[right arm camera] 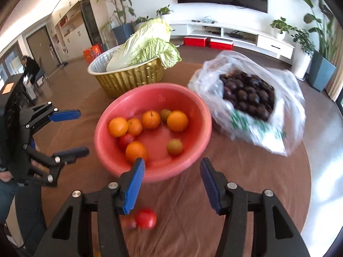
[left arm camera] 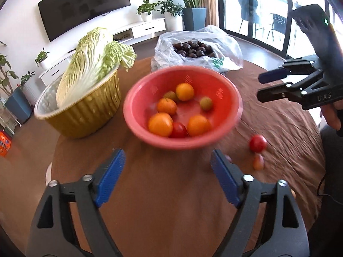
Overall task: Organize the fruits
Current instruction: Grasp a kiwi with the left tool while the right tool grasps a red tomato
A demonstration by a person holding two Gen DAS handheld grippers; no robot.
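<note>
On the tabletop point(left arm camera: 171, 192), oranges point(left arm camera: 160, 124) lie in the red bowl point(left arm camera: 231, 98); a tomato point(left arm camera: 258, 143) sits just outside. Left claw point(left arm camera: 167, 180) and right claw point(right arm camera: 170, 184) both gape, holding nothing.

I count one salmon-red plastic bowl point(right arm camera: 111, 160) holding five round orange citrus fruits point(right arm camera: 177, 121), two greenish-brown small fruits point(right arm camera: 175, 147) and one red tomato point(right arm camera: 126, 139); two more red tomatoes point(right arm camera: 146, 218) lie on the brown cloth-covered surface point(right arm camera: 235, 171)

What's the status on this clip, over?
Left tool open, empty. Right tool open, empty. Two tomatoes loose outside red bowl. Nothing blocking.
</note>
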